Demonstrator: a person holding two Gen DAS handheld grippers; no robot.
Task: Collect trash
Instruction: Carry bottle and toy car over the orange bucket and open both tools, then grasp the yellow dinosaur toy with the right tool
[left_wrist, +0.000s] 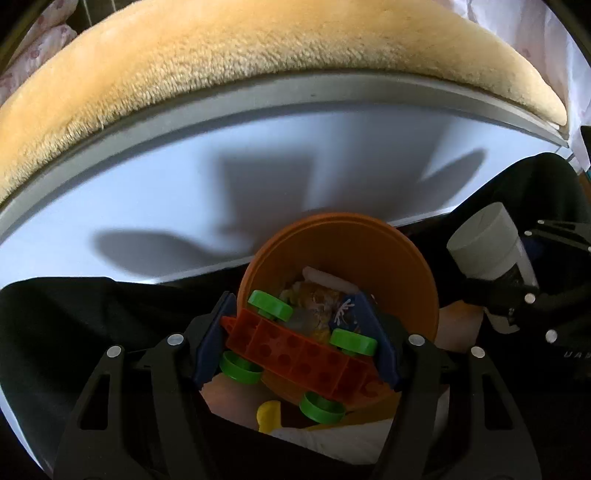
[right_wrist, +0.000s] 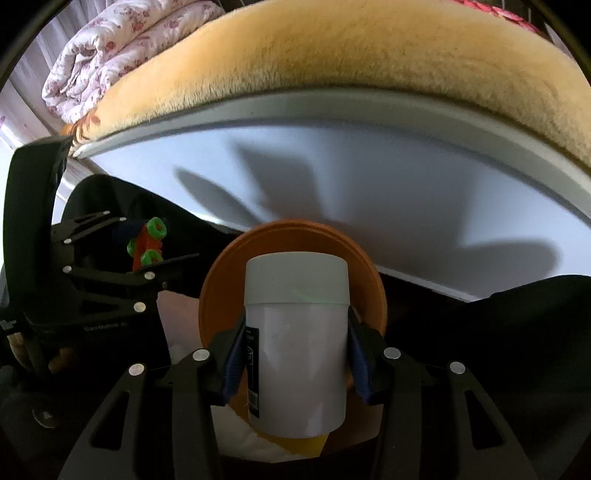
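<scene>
My left gripper (left_wrist: 295, 343) is shut on an orange toy brick car with green wheels (left_wrist: 303, 354), held over the open black trash bag (left_wrist: 92, 332). Below it an orange bowl (left_wrist: 369, 254) lies in the bag with wrappers inside. My right gripper (right_wrist: 295, 354) is shut on a white jar with a grey lid (right_wrist: 295, 332), above the same orange bowl (right_wrist: 221, 288). The jar also shows at the right of the left wrist view (left_wrist: 487, 251). The toy car and left gripper show at the left of the right wrist view (right_wrist: 147, 243).
A white bed frame panel (left_wrist: 184, 177) stands behind the bag, topped by a fuzzy yellow blanket (left_wrist: 258, 55). A floral quilt (right_wrist: 110, 48) lies folded at the back left. White paper and a yellow item (left_wrist: 269, 413) lie in the bag.
</scene>
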